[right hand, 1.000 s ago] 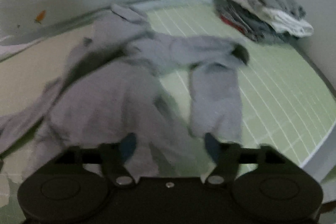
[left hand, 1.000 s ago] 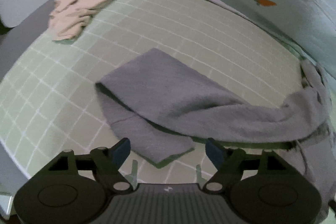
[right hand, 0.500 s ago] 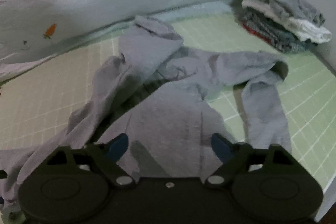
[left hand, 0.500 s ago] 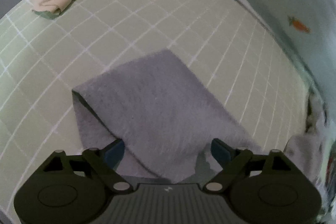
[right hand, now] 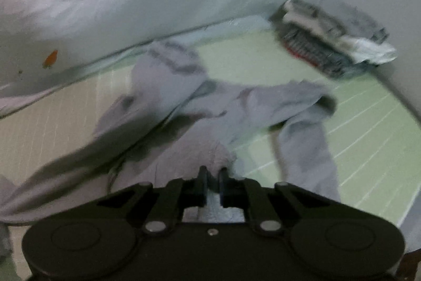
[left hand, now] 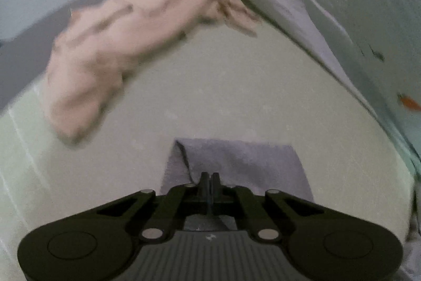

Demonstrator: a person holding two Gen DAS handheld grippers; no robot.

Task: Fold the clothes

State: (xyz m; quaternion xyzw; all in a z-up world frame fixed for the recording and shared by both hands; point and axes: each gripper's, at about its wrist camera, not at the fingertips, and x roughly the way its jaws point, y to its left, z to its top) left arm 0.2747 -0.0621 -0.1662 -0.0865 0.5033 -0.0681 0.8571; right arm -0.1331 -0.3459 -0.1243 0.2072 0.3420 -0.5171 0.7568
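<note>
A grey garment (right hand: 263,102) lies crumpled on the green gridded mat (right hand: 368,136), one sleeve trailing to the right. My right gripper (right hand: 211,175) sits at the garment's near edge. Its jaws are closing to a narrow gap, and grey fabric is bunched between them. In the left wrist view a flat end of the same grey garment (left hand: 242,162) lies just ahead. My left gripper (left hand: 209,177) is shut, its fingertips pinching the near edge of that end where a fold line runs in.
A crumpled pink garment (left hand: 113,44) lies at the mat's far left. A stack of folded clothes (right hand: 329,44) sits in the far right corner. A pale blue sheet with small carrot prints (right hand: 131,4) rises along the back.
Both grippers went from wide open to closed on the grey garment. The left one moved forward along the cloth to its end, and the pink garment now looms closer.
</note>
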